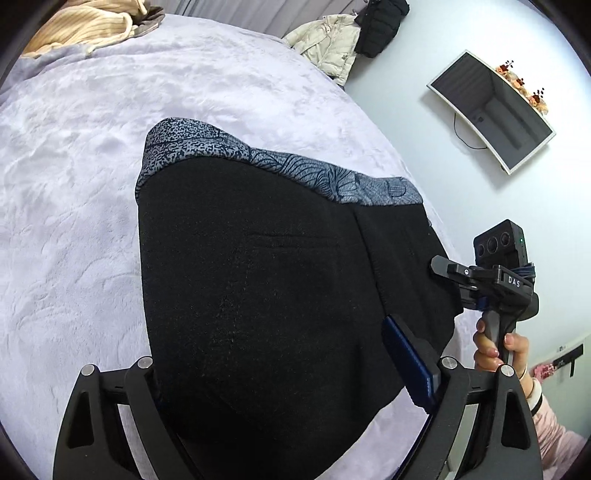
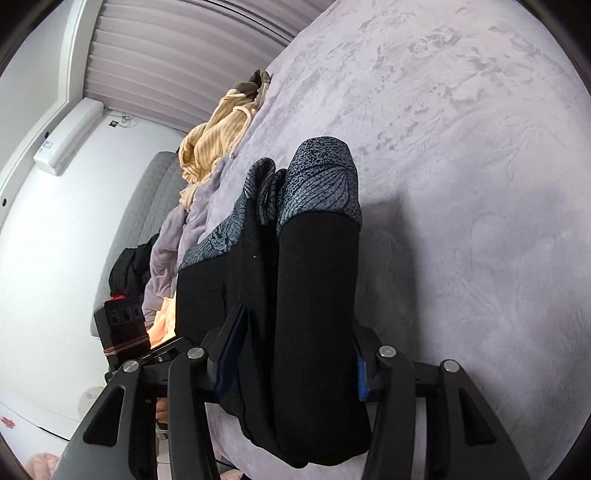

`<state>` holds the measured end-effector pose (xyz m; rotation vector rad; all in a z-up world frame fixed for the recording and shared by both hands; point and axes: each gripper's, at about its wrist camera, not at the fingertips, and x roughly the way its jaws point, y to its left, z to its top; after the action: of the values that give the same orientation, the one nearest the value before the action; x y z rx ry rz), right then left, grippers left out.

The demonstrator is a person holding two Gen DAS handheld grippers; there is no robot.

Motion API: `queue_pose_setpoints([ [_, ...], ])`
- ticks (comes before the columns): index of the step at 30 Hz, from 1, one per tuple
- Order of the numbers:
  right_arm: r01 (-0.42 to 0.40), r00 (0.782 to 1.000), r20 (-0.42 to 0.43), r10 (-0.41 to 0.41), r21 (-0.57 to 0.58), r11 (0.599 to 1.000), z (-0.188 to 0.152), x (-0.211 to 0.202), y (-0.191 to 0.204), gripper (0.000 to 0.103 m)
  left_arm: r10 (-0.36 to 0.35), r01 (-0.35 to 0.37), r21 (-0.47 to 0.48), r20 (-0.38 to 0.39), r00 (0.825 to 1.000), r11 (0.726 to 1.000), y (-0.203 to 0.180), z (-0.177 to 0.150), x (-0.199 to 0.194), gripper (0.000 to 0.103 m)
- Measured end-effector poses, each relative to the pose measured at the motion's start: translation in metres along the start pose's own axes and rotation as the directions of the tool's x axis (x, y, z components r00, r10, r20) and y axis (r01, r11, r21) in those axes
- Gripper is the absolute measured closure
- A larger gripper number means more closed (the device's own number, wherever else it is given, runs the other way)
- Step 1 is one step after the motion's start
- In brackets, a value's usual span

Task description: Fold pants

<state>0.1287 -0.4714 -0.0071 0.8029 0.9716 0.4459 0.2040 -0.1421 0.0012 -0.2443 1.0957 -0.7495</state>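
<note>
Both grippers carry the pants (image 1: 258, 295) over the bed (image 1: 74, 184). The left gripper (image 1: 291, 373) has its fingers on either side of a thick black bundle of cloth near the camera; only the right blue pad (image 1: 402, 358) shows, lying against the cloth, while the other finger is hidden behind it, so it looks clamped on the pants. In the right wrist view the right gripper (image 2: 295, 365) is closed on the pants too, a blue pad (image 2: 361, 380) pressing each side of the doubled layers.

The step in hand seems to be carrying the held edge across and laying it down as a fold. To do it well, both grippers should travel together at the same height, keeping the cloth taut between them, so no slack bunches in the middle. The held edge should land square on the far patterned hem, and release should come only once the cloth lies flat on the bed.

The pants are black, thick and matte, with a faint pocket slit (image 1: 291, 236) and a stitched seam. Farther out, a grey-blue leaf-print band (image 1: 295, 166) ends them. That end rests near the bed's right edge, well apart from the tan garment (image 1: 85, 29) at the far left corner.
</note>
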Motion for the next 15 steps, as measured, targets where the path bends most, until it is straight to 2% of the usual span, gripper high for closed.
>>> queue_pose_setpoints([
  [4,-0.034,0.999,-0.01,0.034,-0.002,0.999,-0.011,-0.006,0.021,0.05,-0.006,0.006,0.008,-0.004,1.0,1.0,-0.004,-0.001,-0.024,0.01],
  [9,-0.084,0.996,-0.024,0.084,-0.031,0.996,-0.032,-0.011,0.052,0.05,0.011,-0.012,0.025,0.024,1.0,1.0,0.001,-0.02,-0.073,0.01],
  [12,-0.114,0.993,-0.044,0.112,-0.037,0.993,-0.051,-0.005,0.067,0.05,0.048,-0.049,0.025,0.05,0.998,0.998,0.01,-0.031,-0.1,0.01],
  [15,-0.103,0.991,-0.086,0.098,-0.064,0.993,-0.073,0.011,0.079,0.05,0.094,-0.095,0.026,0.053,0.994,0.995,0.009,-0.046,-0.111,0.01],
])
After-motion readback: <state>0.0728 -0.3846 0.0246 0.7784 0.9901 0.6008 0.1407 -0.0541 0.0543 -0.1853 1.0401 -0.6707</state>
